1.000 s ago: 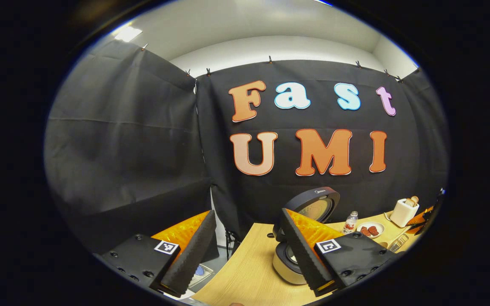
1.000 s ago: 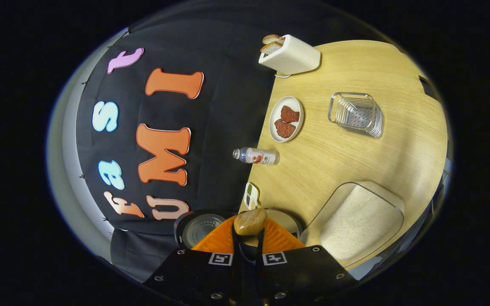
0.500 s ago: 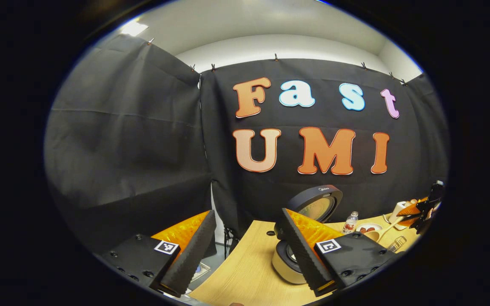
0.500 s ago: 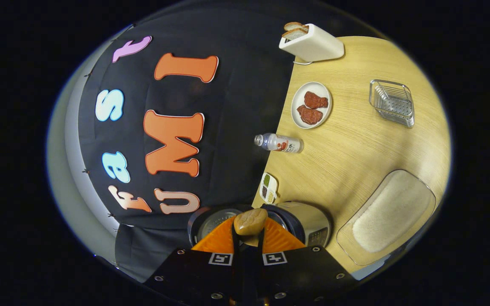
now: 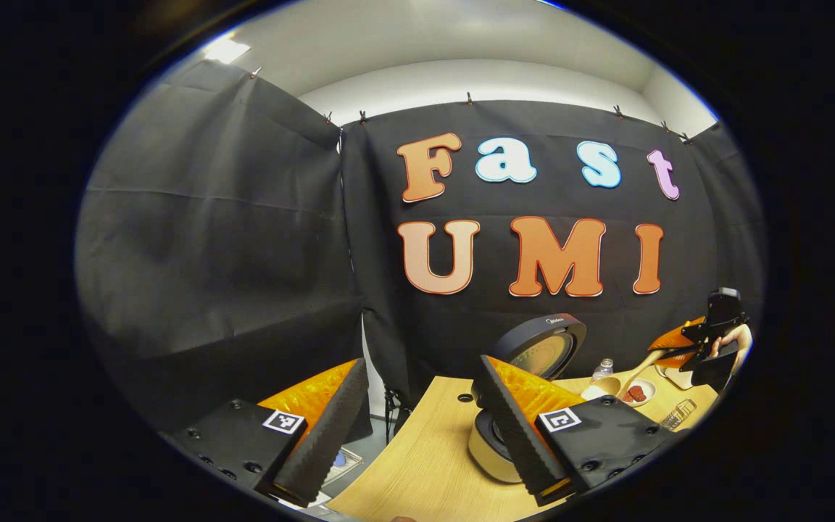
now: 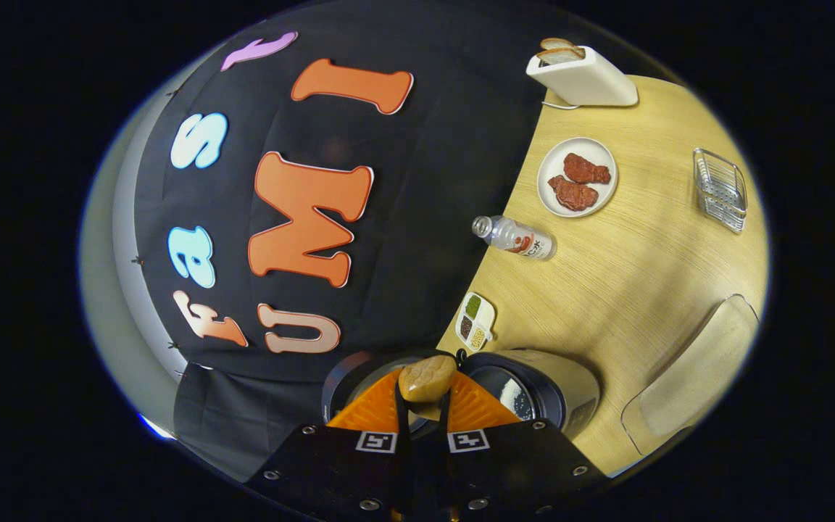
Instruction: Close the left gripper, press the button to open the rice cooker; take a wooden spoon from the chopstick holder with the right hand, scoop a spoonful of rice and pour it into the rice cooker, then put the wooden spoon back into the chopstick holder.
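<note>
Spoon (image 6: 426, 378) moved over rice cooker (image 6: 533, 388), lid (image 5: 542, 348) raised

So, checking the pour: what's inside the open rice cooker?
In the right gripper view, the rice cooker shows a shiny inner pot with a few pale specks; the right gripper and wooden spoon cover the rest.

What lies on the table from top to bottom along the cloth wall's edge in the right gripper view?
Toaster → plate of meat → bottle → small divided dish → open rice cooker.
</note>
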`<state>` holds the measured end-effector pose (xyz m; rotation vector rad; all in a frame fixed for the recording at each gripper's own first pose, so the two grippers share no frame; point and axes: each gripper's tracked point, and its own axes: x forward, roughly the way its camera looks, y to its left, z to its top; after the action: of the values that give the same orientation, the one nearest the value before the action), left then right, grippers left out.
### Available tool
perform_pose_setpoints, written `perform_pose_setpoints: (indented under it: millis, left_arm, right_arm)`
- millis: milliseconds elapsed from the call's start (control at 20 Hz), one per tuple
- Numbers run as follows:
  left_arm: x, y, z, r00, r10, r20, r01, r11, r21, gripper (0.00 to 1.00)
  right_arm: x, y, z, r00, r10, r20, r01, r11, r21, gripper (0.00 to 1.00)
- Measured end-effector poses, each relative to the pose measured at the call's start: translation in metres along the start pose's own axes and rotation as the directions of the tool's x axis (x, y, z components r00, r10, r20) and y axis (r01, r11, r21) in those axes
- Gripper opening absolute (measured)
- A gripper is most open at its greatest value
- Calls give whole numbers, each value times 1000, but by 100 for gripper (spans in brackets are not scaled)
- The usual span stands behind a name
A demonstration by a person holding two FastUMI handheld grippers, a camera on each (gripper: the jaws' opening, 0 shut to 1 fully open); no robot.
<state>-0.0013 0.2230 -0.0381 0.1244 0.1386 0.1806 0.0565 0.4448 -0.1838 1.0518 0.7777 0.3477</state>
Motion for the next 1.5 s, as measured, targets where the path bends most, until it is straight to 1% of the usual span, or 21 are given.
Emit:
perform_pose_setpoints:
  millis: [200, 300, 500, 800, 1050, 1500]
  left_arm:
    - [2, 2, -2, 1000, 0, -5, 0, 1000, -2, 100]
    - [2, 5, -3, 1000, 3, -4, -3, 1000, -4, 100]
    - [0, 7, -6, 1000, 5, -9, -5, 1000, -7, 100]
    - [0, 11, -13, 1000, 14, -25, -14, 1000, -13, 100]
    - [0, 14, -12, 1000, 22, -22, -22, 1000, -7, 98]
    - [0, 16, -10, 1000, 25, -17, -25, 1000, -4, 98]
  right_arm:
    - [14, 9, -9, 1000, -6, -10, 5, 998, -59, 11]
    - [18, 11, -8, 1000, -13, 2, 13, 995, -102, 11]
    - [27, 8, -5, 999, -36, 33, 42, 981, -192, 11]
    - [32, 9, -6, 997, -37, 63, 54, 954, -295, 11]
    - [35, 19, -12, 998, -8, 57, 27, 937, -349, 11]
    - [33, 37, -19, 997, 42, 61, -9, 887, -461, 11]
